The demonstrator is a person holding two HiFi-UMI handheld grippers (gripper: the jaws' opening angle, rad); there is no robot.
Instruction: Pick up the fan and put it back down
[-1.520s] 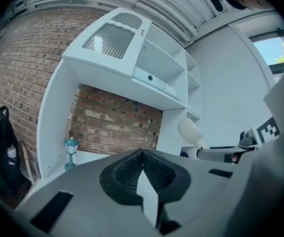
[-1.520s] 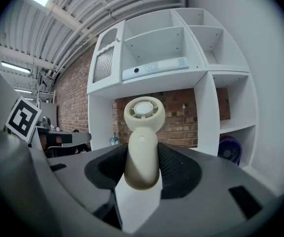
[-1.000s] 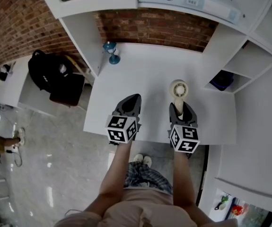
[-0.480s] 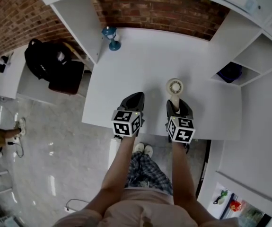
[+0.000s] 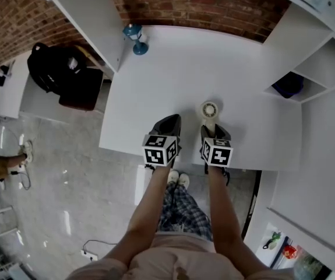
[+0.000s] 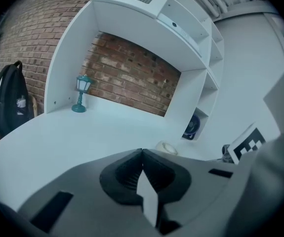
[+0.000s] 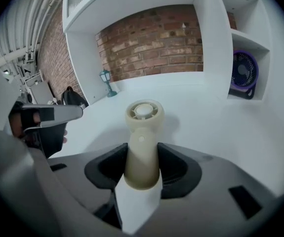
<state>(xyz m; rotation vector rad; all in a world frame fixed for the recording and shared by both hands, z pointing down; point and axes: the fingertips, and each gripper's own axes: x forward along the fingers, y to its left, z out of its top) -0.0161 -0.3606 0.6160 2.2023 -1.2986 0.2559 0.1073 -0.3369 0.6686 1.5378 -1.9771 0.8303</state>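
Right gripper (image 7: 142, 158) clamps the handle of a small cream plastic hand fan (image 7: 144, 113) over the white desk (image 5: 173, 69); left gripper (image 6: 142, 155) jaws closed together, empty.

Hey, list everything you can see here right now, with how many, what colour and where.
desk: 1, white, centre
handheld fan: 1, cream, near the desk's front edge
lantern: 1, teal, desk's back left corner
desk fan: 1, purple, right shelf cubby
backpack: 1, black, left of the desk
wall: 1, red brick, behind the desk
left gripper: 1, grey, shut, empty
right gripper: 1, grey, shut on the handheld fan
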